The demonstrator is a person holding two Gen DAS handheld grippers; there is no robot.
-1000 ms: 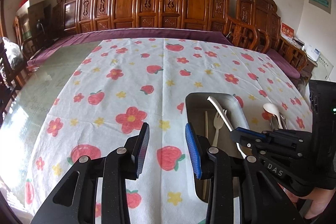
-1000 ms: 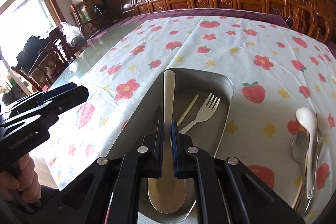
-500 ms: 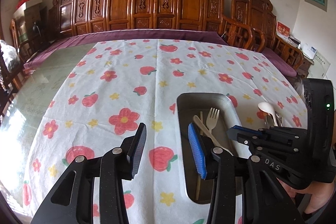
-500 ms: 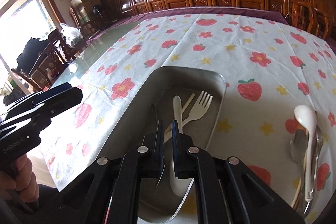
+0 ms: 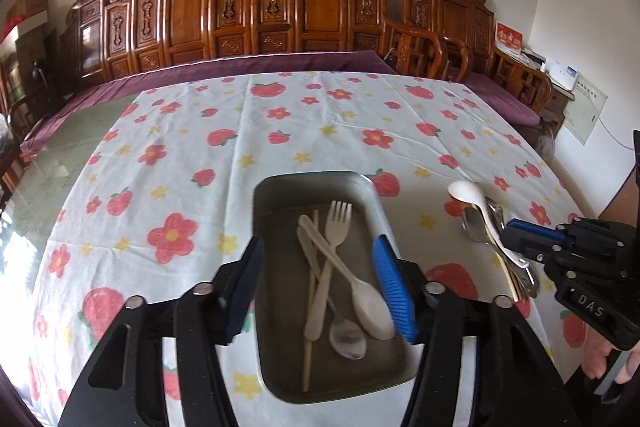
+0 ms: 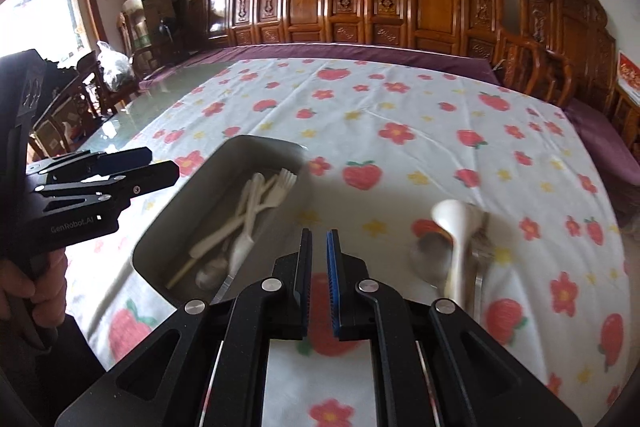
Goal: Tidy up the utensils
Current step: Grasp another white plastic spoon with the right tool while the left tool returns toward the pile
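Both black two-finger tongs hover empty over a wide table draped in a white cloth [image 5: 320, 131] printed with red strawberries and flowers. Left tong [image 5: 320, 287] stands wide, its jaws having just been opening, straddling the grey rectangular metal tray [image 5: 312, 187] with nothing pressed between its blue pads, likely ready to steady or shift the tray. Right tong [image 6: 318, 279] has its jaws nearly together, gripping nothing, and points between the tray and the loose pile, probably heading for the next piece. Inside the tray lie sorted items, crossed over one another: a cream plastic fork [image 5: 334, 239], a cream plastic spoon [image 5: 360, 291], a small metal spoon [image 5: 346, 337] and a thin chopstick [image 5: 310, 307]. Right of the tray, on the cloth, waits the unsorted heap: a white ceramic soup spoon [image 6: 456, 227] atop metal cutlery [image 5: 496, 239].
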